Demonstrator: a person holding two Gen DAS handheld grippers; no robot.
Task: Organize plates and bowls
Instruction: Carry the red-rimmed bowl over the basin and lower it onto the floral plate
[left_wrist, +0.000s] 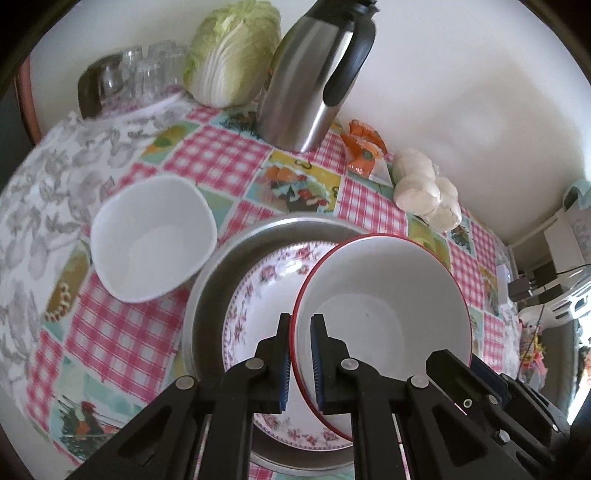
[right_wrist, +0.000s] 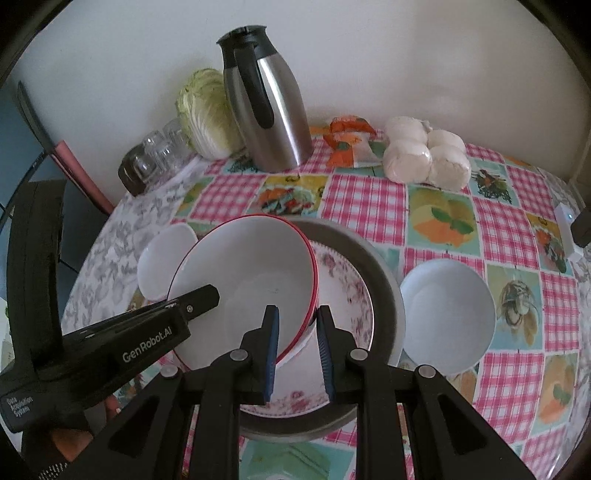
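Both grippers clamped on one white bowl with a red rim (left_wrist: 384, 295), tilted above the stack near the front edge of the bench (right_wrist: 443, 206), which wears a pink-checked patchwork cloth. Left gripper (left_wrist: 301, 325) nearly shut, blue pads pinching the bowl's rim, one pad inside and one outside. Right gripper (right_wrist: 297, 314) only narrowly parted, gripping the opposite side of the same rim the same way. Underneath, a white plate with a pink floral pattern (left_wrist: 258, 295) lying inside a wide grey metal basin (left_wrist: 210, 280); whether the bowl's lower edge touches the plate, cannot tell. To the left of the basin, just beside it, a plain white squarish bowl (left_wrist: 151, 240), upright on the cloth. To the right of the basin, seen from the right wrist, a plain white round bowl (right_wrist: 447, 317), also upright and close to the basin's rim. Along the back edge, against the pale wall: a tall stainless steel jug with a black handle and lid (right_wrist: 266, 107), a pale green Chinese cabbage (right_wrist: 207, 110) beside it, clear drinking glasses on a dark tray (right_wrist: 155, 158) toward the back left corner, an orange and white packet (right_wrist: 347, 144), and a clear bag of round white buns (right_wrist: 424, 155) toward the back right.
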